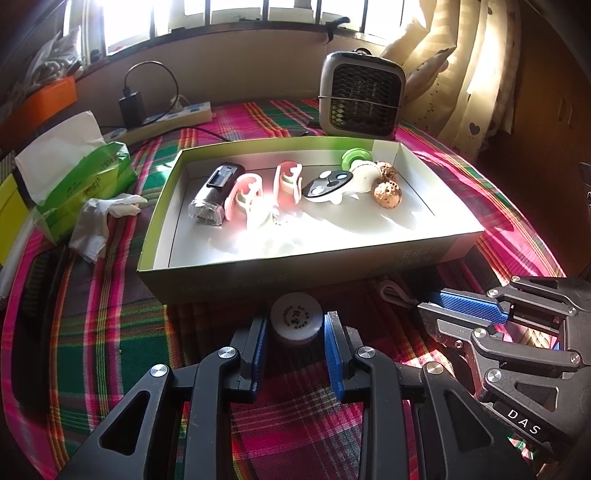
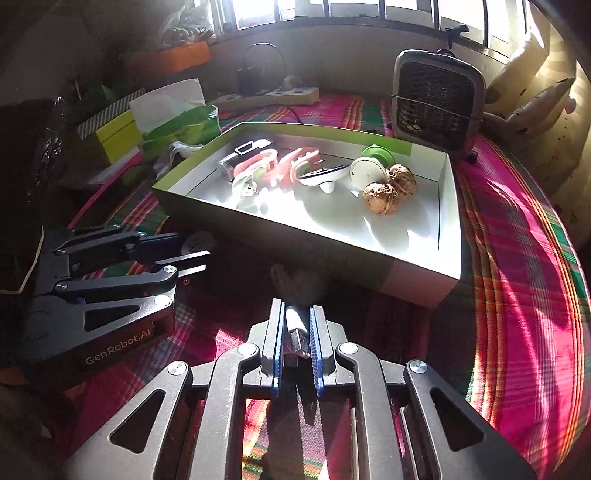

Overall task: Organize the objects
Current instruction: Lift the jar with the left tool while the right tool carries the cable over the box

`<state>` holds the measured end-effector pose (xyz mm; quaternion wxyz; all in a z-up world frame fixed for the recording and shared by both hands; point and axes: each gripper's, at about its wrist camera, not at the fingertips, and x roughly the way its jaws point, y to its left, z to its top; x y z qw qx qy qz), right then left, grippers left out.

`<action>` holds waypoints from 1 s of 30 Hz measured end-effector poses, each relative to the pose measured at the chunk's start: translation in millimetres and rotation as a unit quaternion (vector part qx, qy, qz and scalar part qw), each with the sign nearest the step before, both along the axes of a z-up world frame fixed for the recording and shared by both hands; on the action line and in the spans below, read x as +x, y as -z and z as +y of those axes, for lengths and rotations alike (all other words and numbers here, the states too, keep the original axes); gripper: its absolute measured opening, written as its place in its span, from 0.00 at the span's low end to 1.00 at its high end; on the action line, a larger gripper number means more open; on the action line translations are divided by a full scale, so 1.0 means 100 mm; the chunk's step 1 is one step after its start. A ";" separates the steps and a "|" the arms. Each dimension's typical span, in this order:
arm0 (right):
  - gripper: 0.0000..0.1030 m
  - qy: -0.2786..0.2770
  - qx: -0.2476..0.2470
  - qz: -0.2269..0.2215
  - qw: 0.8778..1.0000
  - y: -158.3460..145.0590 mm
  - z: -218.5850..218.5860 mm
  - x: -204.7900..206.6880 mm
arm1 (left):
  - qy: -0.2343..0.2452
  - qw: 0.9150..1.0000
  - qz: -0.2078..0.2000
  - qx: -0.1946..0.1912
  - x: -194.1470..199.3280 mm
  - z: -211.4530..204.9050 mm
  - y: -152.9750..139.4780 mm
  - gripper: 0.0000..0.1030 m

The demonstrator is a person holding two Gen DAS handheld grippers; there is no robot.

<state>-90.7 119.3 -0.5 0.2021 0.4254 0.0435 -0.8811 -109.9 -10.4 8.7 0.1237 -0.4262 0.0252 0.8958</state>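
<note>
Box (image 1: 236, 277) wall — just beyond jar (image 1: 295, 320)

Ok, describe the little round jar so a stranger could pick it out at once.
Find the green box on the plaid cloth. Just outside its near wall, between the left gripper's blue pads, stands the jar. It is the only white round thing outside the box, its lid printed with dark characters.

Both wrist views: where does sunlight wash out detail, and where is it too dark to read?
Left wrist view: glare whitens the box floor around the pink clips; the left edge beside the tissue pack is in deep shadow. Right wrist view: the same floor patch is washed out, the window is overexposed, and the cloth before the box is murky. Both bend straight edges.
</note>
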 end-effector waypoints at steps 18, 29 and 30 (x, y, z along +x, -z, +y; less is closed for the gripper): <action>0.12 0.009 -0.020 0.010 1.000 -0.11 0.06 0.05 | 0.004 1.000 0.014 0.001 0.08 0.00 -0.13 0.24; 0.12 0.016 -0.030 0.030 0.999 -0.27 0.10 0.08 | 0.006 0.999 0.034 0.002 0.11 -0.01 -0.29 0.24; 0.12 0.017 -0.032 0.032 0.999 -0.29 0.10 0.08 | 0.006 0.999 0.035 0.001 0.11 0.00 -0.30 0.24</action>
